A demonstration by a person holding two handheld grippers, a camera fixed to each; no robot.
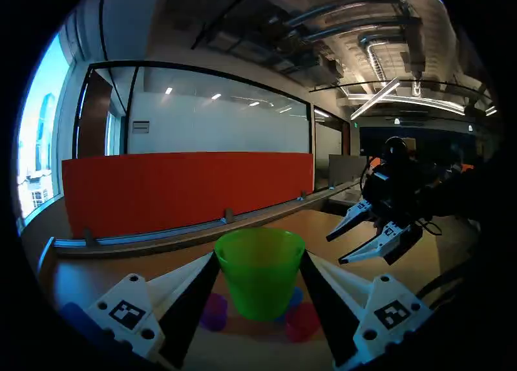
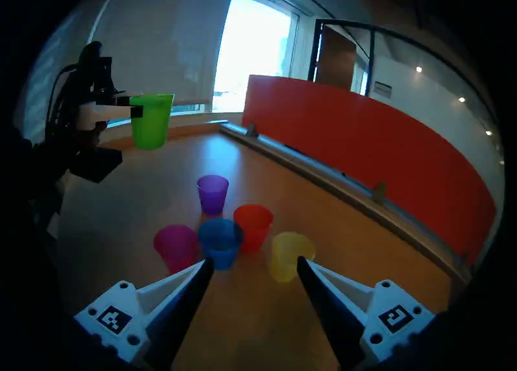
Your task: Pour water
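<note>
My left gripper (image 1: pixel 258 258) is shut on an upright green cup (image 1: pixel 260 280), held in the air above the table. The right gripper view shows this green cup (image 2: pixel 152 120) and the left gripper (image 2: pixel 143 110) at the upper left, well above the other cups. On the wooden table (image 2: pixel 375 254) stand a purple cup (image 2: pixel 212 193), a red cup (image 2: pixel 253 224), a blue cup (image 2: pixel 220 242), a magenta cup (image 2: pixel 176 247) and a yellow cup (image 2: pixel 291 254), all upright. My right gripper (image 2: pixel 255 267) hovers open just behind them, holding nothing. It also appears as the right gripper (image 1: pixel 336 249) to the right of the green cup.
A red partition (image 1: pixel 187 183) with a metal rail (image 2: pixel 336 177) runs along the table's far edge. Bright windows (image 2: pixel 255 44) lie beyond the table's end. A person's dark sleeve (image 1: pixel 465 193) holds the right gripper.
</note>
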